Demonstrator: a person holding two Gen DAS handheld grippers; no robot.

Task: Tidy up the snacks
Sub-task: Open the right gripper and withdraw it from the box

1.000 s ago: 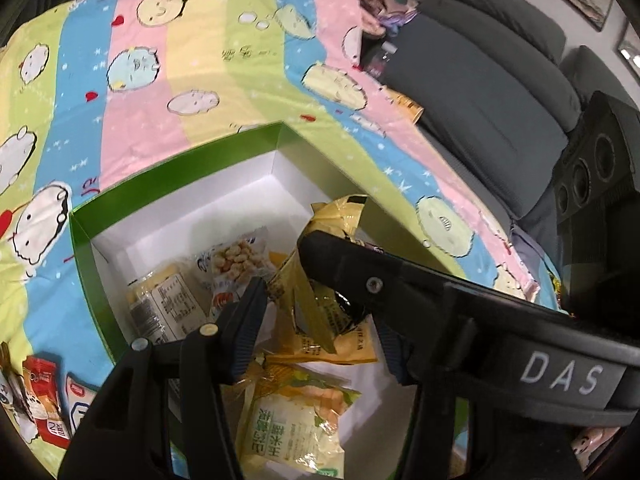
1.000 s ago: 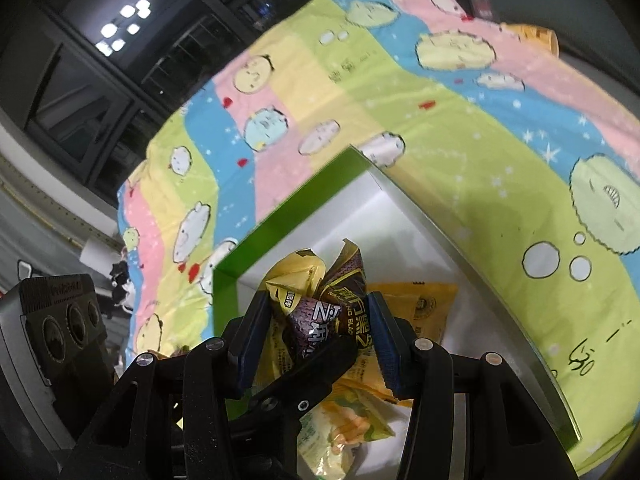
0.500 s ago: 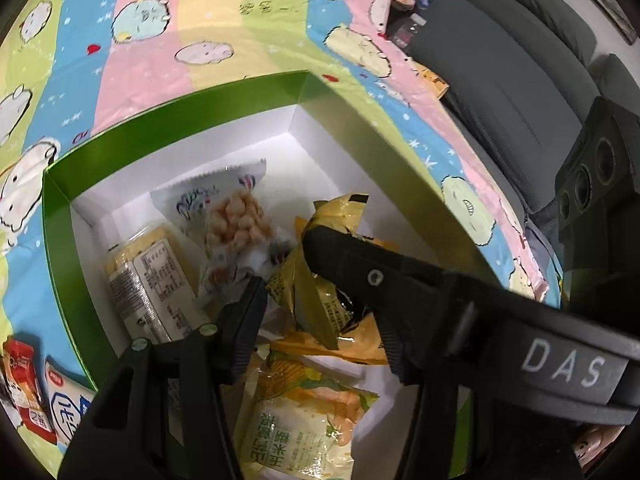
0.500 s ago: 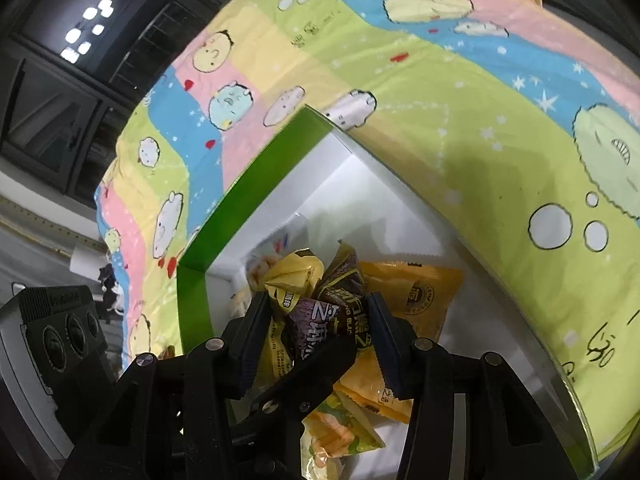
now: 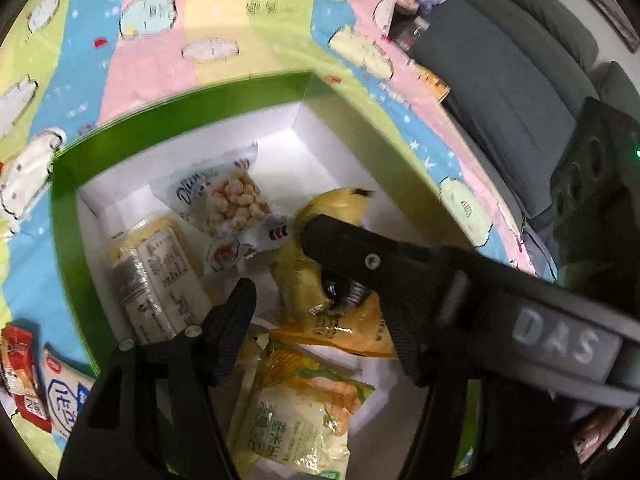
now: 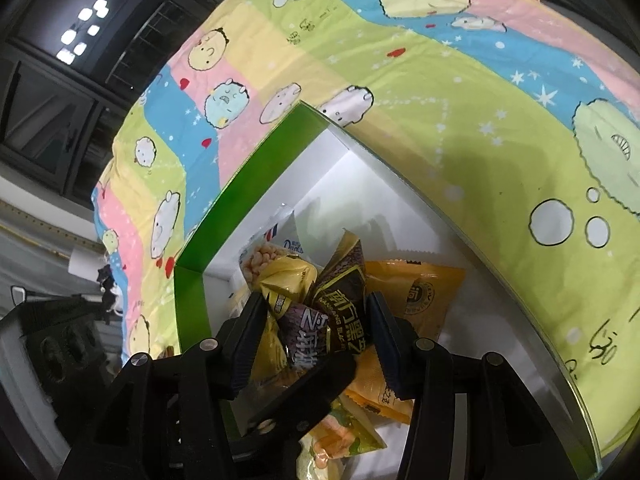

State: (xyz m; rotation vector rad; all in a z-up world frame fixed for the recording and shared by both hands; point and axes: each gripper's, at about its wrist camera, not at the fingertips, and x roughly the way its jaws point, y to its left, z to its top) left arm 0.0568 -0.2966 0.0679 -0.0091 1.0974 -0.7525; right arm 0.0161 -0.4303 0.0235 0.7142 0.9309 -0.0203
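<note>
Snacks inside a green-rimmed box (image 5: 60, 216) resting on a cartoon-print cloth (image 6: 460, 92). Right gripper (image 6: 316, 316): fingers clamped on a crumpled yellow-and-brown packet (image 6: 320, 304), held above the box middle with its twisted end pointing toward the far corner. Left gripper (image 5: 316, 312): fingers spread apart, holding nothing, just beside that packet (image 5: 304, 272). A pale wrapped bar (image 5: 156, 276) lies along the box's left wall, long axis toward the far wall; a popcorn bag (image 5: 232, 204) sits beside it.

Even indoor light, box interior (image 5: 320, 160) bright white. Left wrist view motion-blurred; right sharper. Heavy fisheye bending, dark vignette corners; ceiling lamps (image 6: 82, 30) reflect top-left.
</note>
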